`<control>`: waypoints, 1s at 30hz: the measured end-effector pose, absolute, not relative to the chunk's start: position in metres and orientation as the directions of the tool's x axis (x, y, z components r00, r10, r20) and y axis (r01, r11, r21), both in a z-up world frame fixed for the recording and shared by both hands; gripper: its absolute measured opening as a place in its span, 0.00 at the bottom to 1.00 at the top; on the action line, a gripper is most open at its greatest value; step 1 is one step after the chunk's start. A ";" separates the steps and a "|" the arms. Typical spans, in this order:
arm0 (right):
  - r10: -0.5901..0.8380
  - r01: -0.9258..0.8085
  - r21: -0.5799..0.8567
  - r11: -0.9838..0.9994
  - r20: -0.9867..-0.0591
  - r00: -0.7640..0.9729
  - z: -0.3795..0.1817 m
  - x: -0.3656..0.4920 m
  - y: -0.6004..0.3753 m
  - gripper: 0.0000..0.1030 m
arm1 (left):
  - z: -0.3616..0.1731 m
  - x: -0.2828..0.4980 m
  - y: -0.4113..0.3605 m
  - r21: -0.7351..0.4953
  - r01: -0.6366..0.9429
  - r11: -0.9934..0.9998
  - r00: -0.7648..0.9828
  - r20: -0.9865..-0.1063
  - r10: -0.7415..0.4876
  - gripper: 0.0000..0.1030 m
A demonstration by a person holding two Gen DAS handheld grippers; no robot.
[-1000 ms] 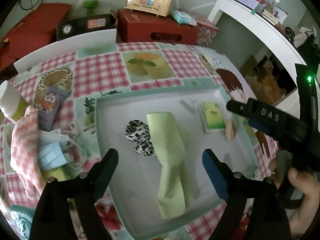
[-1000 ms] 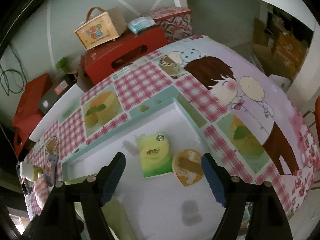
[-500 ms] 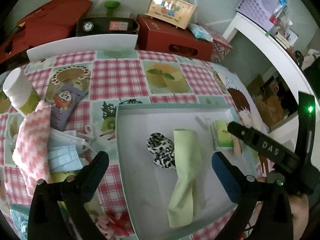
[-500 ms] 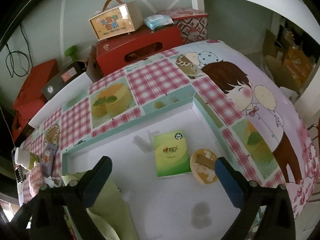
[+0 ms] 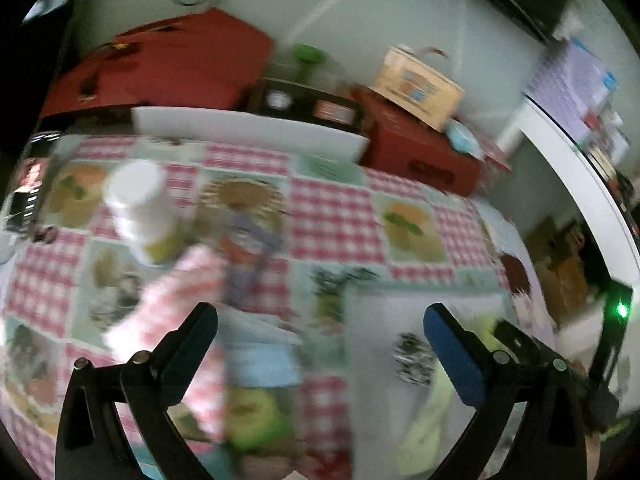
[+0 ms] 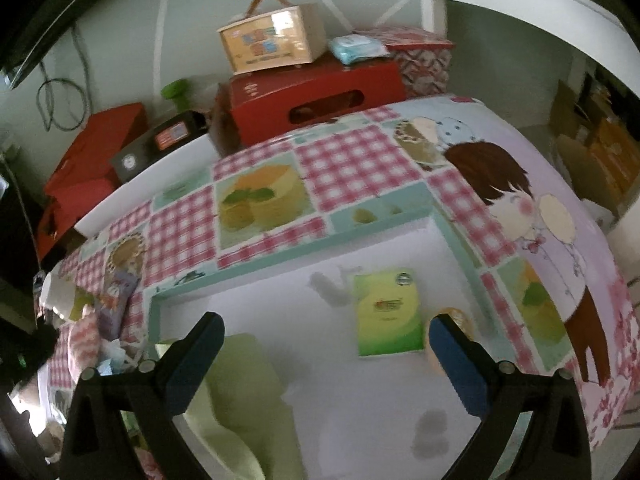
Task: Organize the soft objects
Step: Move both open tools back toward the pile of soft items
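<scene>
Both grippers are released, holding nothing. Low in the left view, the left gripper (image 5: 320,340) hangs over a pink cloth (image 5: 168,300) and what may be a blue mask (image 5: 264,364), both blurred, left of the tray (image 5: 360,360). Low in the right view, the right gripper (image 6: 326,340) hangs above the tray (image 6: 280,240), where a green cloth (image 6: 240,400) lies at lower left and a green packet (image 6: 388,316) right of centre.

pale green cloth (image 6: 244,396), leopard-print scrunchie (image 5: 412,356), pink-white zigzag towel (image 5: 168,300)

Green cloth (image 6: 244,396) in tray, pink cloth (image 5: 168,300) outside
</scene>
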State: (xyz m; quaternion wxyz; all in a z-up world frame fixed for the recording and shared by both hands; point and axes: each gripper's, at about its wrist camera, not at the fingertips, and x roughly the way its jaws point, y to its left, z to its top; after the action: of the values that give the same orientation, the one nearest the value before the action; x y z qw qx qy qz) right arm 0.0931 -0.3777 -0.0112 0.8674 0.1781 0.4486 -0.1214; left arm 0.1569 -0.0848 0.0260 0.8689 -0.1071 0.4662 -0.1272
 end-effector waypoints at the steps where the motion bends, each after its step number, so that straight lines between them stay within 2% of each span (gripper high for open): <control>1: -0.051 0.362 0.194 0.912 -0.821 0.568 -0.011 0.094 -0.374 1.00 | 0.026 0.159 -0.074 -0.297 0.092 0.951 0.539 -0.788 -0.298 0.99; 7: 0.008 0.273 0.212 0.938 -0.803 0.595 -0.004 0.104 -0.341 1.00 | 0.022 0.167 -0.018 -0.212 -0.066 0.975 0.552 -0.822 -0.142 0.99; 11: 0.061 0.184 0.214 0.959 -0.794 0.604 0.000 0.114 -0.308 1.00 | 0.017 0.167 0.012 -0.201 -0.138 0.970 0.538 -0.837 -0.096 0.99; 18: 0.175 0.037 0.243 0.969 -0.789 0.589 -0.001 0.127 -0.250 1.00 | 0.005 0.166 0.029 -0.204 -0.173 0.964 0.501 -0.861 -0.093 0.99; 24: 0.317 -0.041 0.352 0.935 -0.779 0.541 -0.013 0.136 -0.219 1.00 | -0.003 0.166 0.035 -0.256 -0.193 0.947 0.468 -0.873 -0.140 0.99; 30: 0.360 -0.062 0.382 0.922 -0.787 0.502 -0.027 0.141 -0.206 1.00 | -0.012 0.169 0.032 -0.256 -0.194 0.947 0.435 -0.888 -0.151 0.99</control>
State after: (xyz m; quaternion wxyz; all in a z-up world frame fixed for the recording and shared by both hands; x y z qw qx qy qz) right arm 0.1412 -0.2063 -0.0271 0.8528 0.1537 0.4835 0.1238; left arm 0.1694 0.0317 -0.0118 0.8314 -0.1621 0.5313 0.0129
